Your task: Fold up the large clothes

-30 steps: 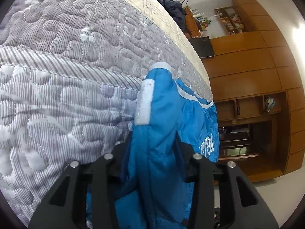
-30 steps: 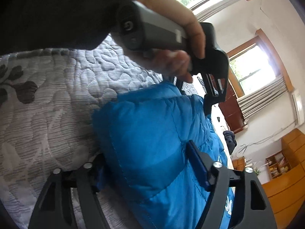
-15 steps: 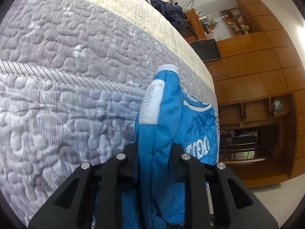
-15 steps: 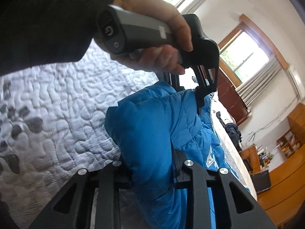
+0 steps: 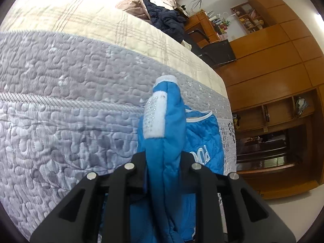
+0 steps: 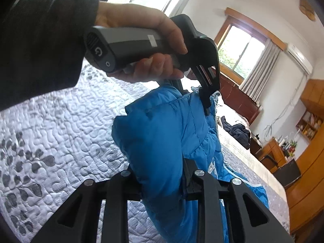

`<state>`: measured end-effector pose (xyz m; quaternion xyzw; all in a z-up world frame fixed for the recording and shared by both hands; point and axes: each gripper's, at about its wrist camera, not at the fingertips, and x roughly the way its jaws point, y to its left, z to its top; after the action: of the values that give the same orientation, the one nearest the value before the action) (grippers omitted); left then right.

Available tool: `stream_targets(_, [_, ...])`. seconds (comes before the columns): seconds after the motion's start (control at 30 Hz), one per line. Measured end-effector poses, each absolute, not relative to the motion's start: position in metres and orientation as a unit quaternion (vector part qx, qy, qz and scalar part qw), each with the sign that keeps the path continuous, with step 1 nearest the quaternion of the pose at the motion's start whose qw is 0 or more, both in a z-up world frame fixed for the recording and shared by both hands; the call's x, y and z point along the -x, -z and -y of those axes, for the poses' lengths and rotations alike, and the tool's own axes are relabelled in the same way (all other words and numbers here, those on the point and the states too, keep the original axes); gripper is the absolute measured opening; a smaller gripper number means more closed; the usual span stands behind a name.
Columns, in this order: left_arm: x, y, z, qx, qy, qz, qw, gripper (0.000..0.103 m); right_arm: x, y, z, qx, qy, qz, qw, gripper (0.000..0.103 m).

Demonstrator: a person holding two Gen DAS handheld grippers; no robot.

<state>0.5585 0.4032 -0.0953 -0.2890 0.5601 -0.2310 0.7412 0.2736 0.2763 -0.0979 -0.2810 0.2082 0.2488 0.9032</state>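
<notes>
A blue padded jacket (image 5: pixel 162 162) with white trim hangs above a grey quilted bedspread (image 5: pixel 60 101). My left gripper (image 5: pixel 163 168) is shut on a bunched fold of it; a white patch and white cuff stick up past the fingers. White letters show on the jacket's lower part (image 5: pixel 200 154). In the right wrist view my right gripper (image 6: pixel 162 182) is shut on another thick fold of the blue jacket (image 6: pixel 162 137). Above it a hand (image 6: pixel 145 40) holds the left gripper's grey handle, whose fingers (image 6: pixel 206 101) pinch the same jacket higher up.
A cream plaid blanket (image 5: pixel 91 16) covers the far part of the bed, with a dark garment (image 5: pixel 166 20) heaped on it. Wooden cabinets (image 5: pixel 273 81) and a desk with a dark chair (image 5: pixel 214 50) stand beyond. Windows with curtains (image 6: pixel 243 50) are on the far wall.
Both grippers closed tighter on the jacket folds and rose, lifting the jacket off the bedspread. More of the bed and room shows in both views.
</notes>
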Motion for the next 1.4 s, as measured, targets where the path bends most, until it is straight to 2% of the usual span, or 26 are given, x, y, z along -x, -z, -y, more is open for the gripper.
stream_targets(0.73, [-0.560,0.025,-0.310,0.223,0.217,-0.555,0.771,0.019,-0.277,0.057,-0.184,0.164,-0.223,-0.192,0.942,0.024])
stream_targets(1.4, [-0.564,0.007,-0.188,0.156,0.216,-0.573,0.775,0.017,-0.279,0.054,-0.094,0.080,-0.194,-0.205,0.956,0.024])
